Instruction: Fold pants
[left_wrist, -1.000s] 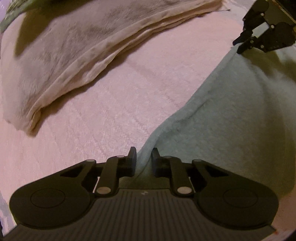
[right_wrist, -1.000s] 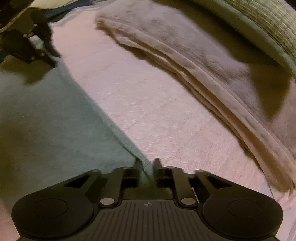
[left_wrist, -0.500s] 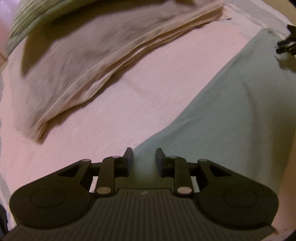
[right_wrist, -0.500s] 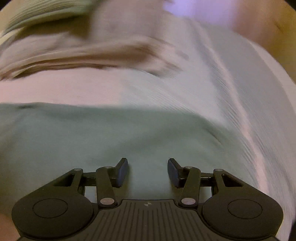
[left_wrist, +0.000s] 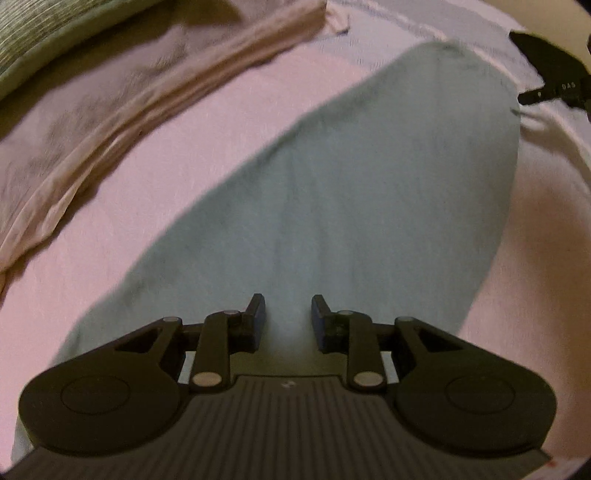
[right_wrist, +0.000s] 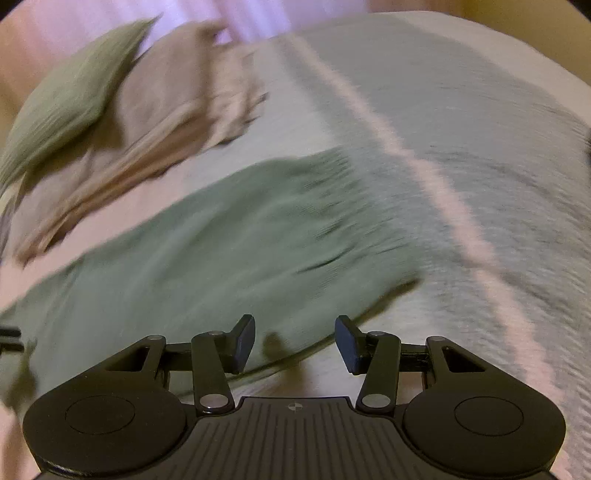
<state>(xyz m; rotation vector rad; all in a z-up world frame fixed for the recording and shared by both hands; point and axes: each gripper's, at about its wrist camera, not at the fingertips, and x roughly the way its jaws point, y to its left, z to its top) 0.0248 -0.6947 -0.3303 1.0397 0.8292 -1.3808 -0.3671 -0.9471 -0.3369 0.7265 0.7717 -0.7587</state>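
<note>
Hovering nearest, over the flattened fabric: left gripper (left_wrist: 288, 317), jaws recently parted, pads apart with nothing pinched between them. Likewise right gripper (right_wrist: 294, 341), jaws freshly spread wider, gripping nothing, poised above the hem edge. Lying flat just beyond both: green pants (left_wrist: 362, 192), stretching diagonally across the pink bedspread (left_wrist: 177, 147), one end reaching toward the far right where the other gripper's dark tip is peeking in. Resting farther back, well apart from the pants: folded beige cloth (left_wrist: 122, 99). Sitting farthest, upon that cloth: striped green pillow (right_wrist: 66, 99).
</note>
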